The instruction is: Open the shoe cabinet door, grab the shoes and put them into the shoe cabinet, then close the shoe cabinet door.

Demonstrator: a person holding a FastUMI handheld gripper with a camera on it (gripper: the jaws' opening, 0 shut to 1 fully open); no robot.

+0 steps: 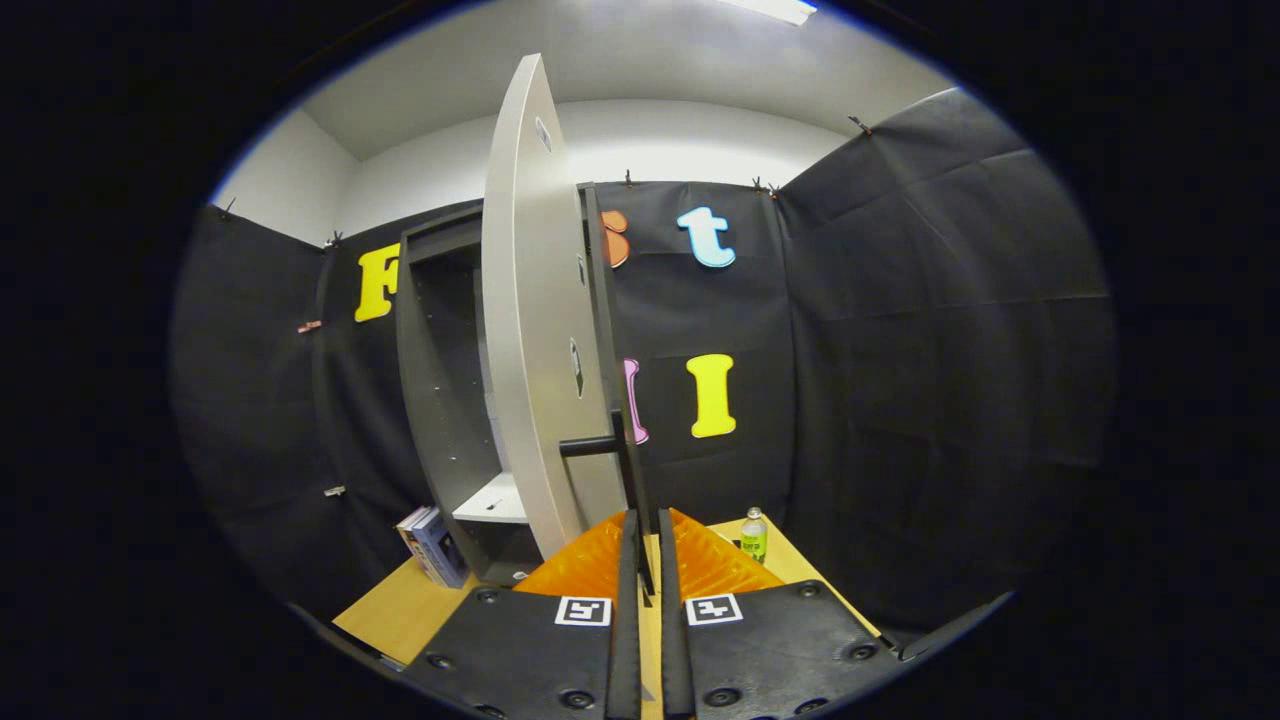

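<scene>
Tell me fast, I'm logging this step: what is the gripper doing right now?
Gripper: fingers nearly closed around the dark handle of the half-open shoe cabinet door; whether both press on it cannot be told.

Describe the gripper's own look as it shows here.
The gripper has two wide black textured plates studded with round screws, each bearing a square black-and-white marker. Two thin, long jaws run forward, nearly together, either side of the cabinet door's handle.

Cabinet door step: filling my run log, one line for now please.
door: part open | gripper: shut on handle | cabinet
</scene>
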